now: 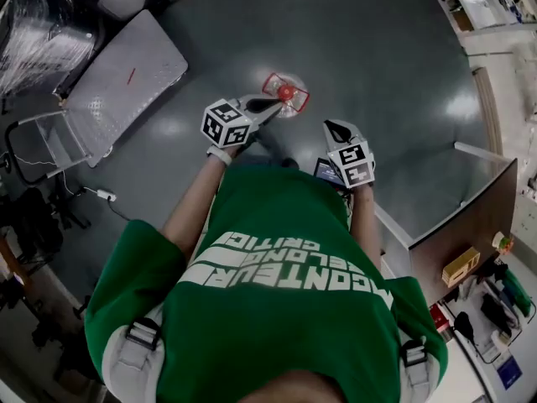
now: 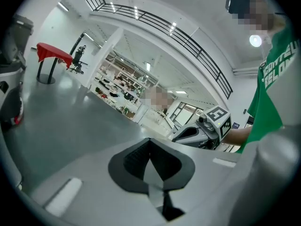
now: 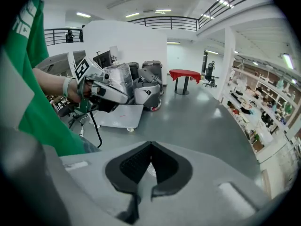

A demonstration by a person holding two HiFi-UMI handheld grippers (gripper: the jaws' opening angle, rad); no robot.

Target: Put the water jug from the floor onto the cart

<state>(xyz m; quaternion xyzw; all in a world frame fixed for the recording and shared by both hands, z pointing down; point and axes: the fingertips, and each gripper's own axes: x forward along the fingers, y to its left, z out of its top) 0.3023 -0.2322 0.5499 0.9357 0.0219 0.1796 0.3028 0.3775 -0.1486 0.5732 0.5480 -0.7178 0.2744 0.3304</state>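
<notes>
The water jug [image 1: 285, 93] stands upright on the grey floor, seen from above as a clear body with a red cap. My left gripper [image 1: 273, 105] is shut and empty, its tips close beside the jug's near left side. My right gripper [image 1: 333, 127] is also shut and empty, a little to the jug's right and nearer to me. The flat grey cart [image 1: 126, 78] sits at the upper left with its handle [image 1: 33, 141] towards me. In the left gripper view the jaws [image 2: 150, 142] meet with nothing between them. The right gripper view shows the same [image 3: 150, 147], with the cart [image 3: 120, 116] beyond.
A plastic-wrapped bundle [image 1: 38, 36] and dark machines [image 3: 146, 86] stand beyond the cart. A cable [image 1: 101, 194] lies on the floor at my left. A wooden counter [image 1: 470, 217] stands at my right. A red table [image 3: 186, 74] and shelves stand far off.
</notes>
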